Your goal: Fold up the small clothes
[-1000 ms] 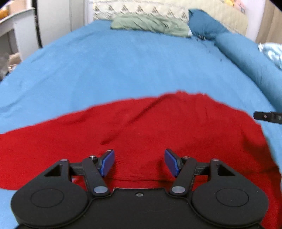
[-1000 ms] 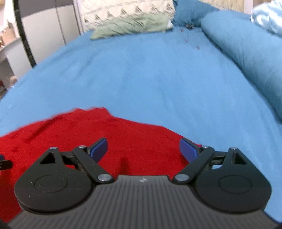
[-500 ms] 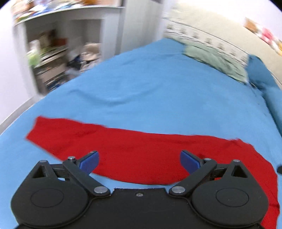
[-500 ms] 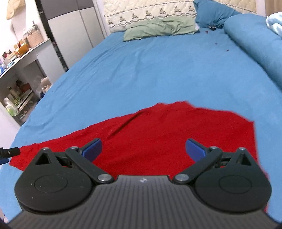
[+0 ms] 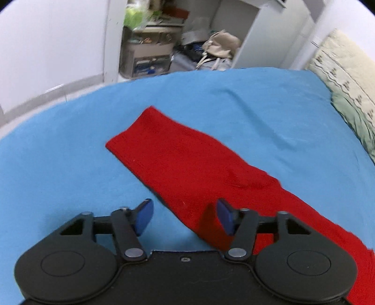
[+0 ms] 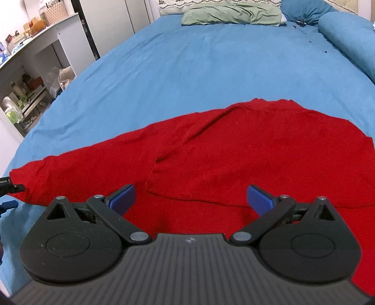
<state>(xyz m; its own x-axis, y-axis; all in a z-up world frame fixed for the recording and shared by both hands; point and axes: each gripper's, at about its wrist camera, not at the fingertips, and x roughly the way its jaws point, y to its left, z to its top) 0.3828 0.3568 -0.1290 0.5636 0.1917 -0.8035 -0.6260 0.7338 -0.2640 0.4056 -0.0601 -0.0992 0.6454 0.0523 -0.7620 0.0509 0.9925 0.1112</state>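
Observation:
A red long-sleeved garment lies flat on the blue bed sheet. In the left wrist view its long sleeve stretches away toward the bed's edge. My left gripper is open and empty, low over the near edge of the sleeve. My right gripper is open and empty, just above the garment's body. The left gripper's tip shows at the far left of the right wrist view, beside the sleeve's cuff.
A green pillow and a blue bolster lie at the head of the bed. Cluttered shelves and a beige bag stand past the bed's left edge. A grey desk stands beside it.
My left gripper has swung left from the garment's body to its sleeve and now faces the shelves. My right gripper has moved left and back over the garment's body. Both stay open.

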